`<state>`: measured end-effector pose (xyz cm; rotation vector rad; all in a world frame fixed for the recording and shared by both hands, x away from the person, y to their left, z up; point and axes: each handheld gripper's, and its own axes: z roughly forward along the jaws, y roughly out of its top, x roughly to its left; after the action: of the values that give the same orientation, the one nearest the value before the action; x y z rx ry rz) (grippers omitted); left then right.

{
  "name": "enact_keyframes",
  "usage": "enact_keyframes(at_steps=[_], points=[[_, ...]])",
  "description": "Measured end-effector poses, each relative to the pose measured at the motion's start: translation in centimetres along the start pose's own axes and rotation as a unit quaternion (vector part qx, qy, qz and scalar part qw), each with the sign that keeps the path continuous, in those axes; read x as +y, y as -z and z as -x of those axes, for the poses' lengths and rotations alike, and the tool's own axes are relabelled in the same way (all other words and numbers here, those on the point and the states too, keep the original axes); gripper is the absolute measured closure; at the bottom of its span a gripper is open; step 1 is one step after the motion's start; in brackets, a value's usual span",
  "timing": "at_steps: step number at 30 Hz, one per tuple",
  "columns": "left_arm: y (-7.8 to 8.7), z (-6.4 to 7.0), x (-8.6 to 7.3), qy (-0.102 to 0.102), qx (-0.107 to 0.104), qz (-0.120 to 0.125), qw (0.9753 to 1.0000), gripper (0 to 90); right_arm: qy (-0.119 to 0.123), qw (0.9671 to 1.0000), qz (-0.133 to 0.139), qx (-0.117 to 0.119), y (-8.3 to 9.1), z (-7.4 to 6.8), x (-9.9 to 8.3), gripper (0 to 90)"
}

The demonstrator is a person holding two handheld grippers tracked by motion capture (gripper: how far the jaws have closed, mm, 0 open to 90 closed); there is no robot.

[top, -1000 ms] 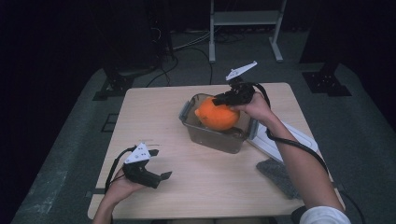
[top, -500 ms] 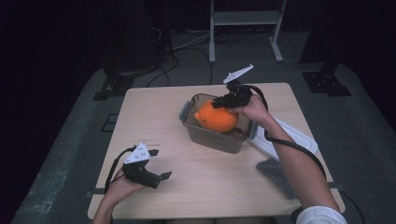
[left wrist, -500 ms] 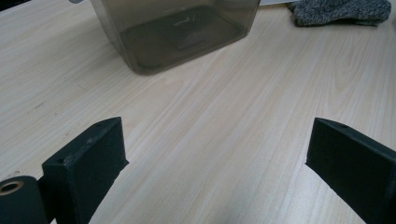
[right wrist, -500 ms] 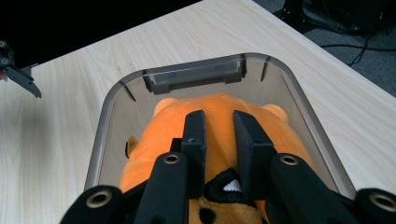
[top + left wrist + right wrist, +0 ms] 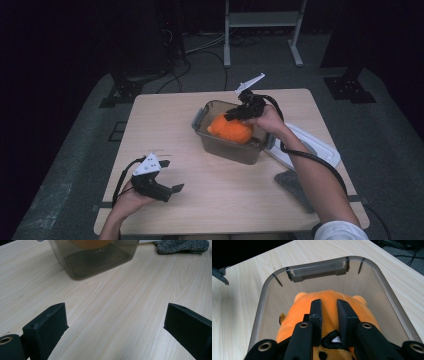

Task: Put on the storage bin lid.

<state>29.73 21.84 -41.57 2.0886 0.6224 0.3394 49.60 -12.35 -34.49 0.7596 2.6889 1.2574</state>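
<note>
An orange plush toy [image 5: 231, 128] sits in the mouth of a clear grey plastic bin [image 5: 215, 140] at mid-table. My right gripper [image 5: 235, 114] is shut on the orange plush toy [image 5: 329, 298], its two black jaws pinching a fold of the fabric over the bin [image 5: 264, 292]. My left gripper [image 5: 172, 175] rests near the table's front left, held in a hand, open and holding nothing. In the left gripper view its fingers [image 5: 47, 326] stand wide apart over bare wood, with the bin [image 5: 82, 265] farther off.
A white lid [image 5: 310, 150] lies to the right of the bin, and a grey cloth [image 5: 292, 182] lies nearer the front right edge. The cloth [image 5: 182, 246] also shows beyond the left gripper. The wooden table [image 5: 165, 120] is bare at the left and the front.
The right gripper and the orange plush toy have shifted slightly within the bin's mouth. The left gripper has stayed still.
</note>
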Motion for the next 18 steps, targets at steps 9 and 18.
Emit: enact_keyframes(at_steps=[9,18], points=[[0.0,0.0,0.0,0.001,-0.001,-0.001,1.0,3.8,-0.004,0.9999,-0.012,0.005,-0.8,0.0,-0.2,74.2],[0.0,0.0,0.0,0.0,-0.001,0.0,1.0,3.8,-0.009,0.9997,-0.02,0.009,-1.2,0.1,-0.3,73.3]])
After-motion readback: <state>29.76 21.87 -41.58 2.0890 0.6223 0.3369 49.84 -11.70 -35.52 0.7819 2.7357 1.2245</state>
